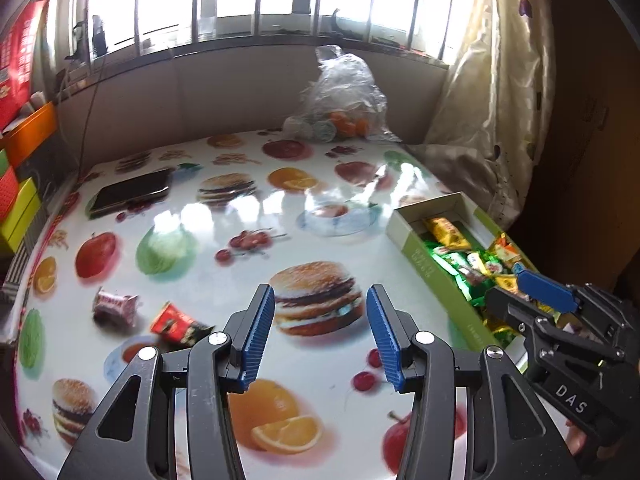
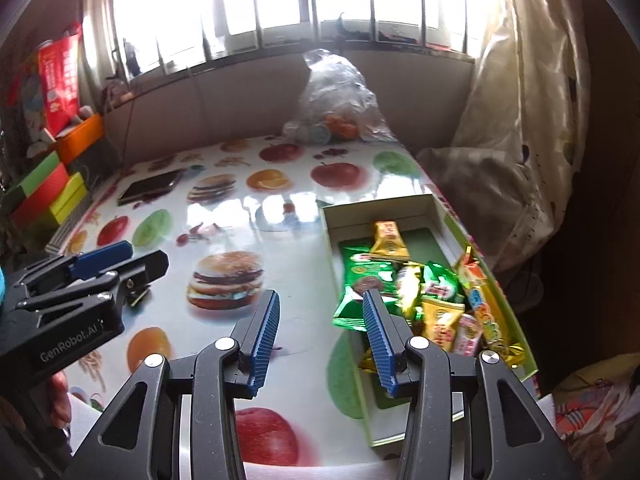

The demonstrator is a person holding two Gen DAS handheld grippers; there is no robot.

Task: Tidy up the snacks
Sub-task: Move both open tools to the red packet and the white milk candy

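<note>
On the left part of the fruit-and-burger-printed worktop point(image 1: 208, 216), two loose snacks lay outside the box: a red packet point(image 1: 176, 322) and, just beside it further left, a pink-and-white wrapped sweet point(image 1: 115, 305). Both sat ahead and to the left of the left hand-held gripper point(image 1: 320, 334), whose blue-padded jaws stood partly spread with nothing between them, only a printed burger showing through the gap. The red packet was the nearer of the two, close by that gripper's left finger, with its long axis running slantwise across the worktop, so the jaws would probably need to swing left and turn somewhat to straddle it. The green box point(image 1: 434, 276), already heaped with green, gold and yellow packets, lay to the right along the worktop's edge. The right hand-held gripper point(image 2: 320, 334) hung beside the box's near left wall, likewise partly spread and empty, one finger overlapping a green packet point(image 2: 362, 284) in the picture, though contact could not be told. By this layout the left hand was plainly the nearer to the stray snacks and the right hand the nearer to the box. Only the left wrist view showed the two loose snacks; in the right wrist view the left gripper's body covered that area. The right wrist view, in turn, looked straight down into the box and showed bare floor at its far end.
</note>
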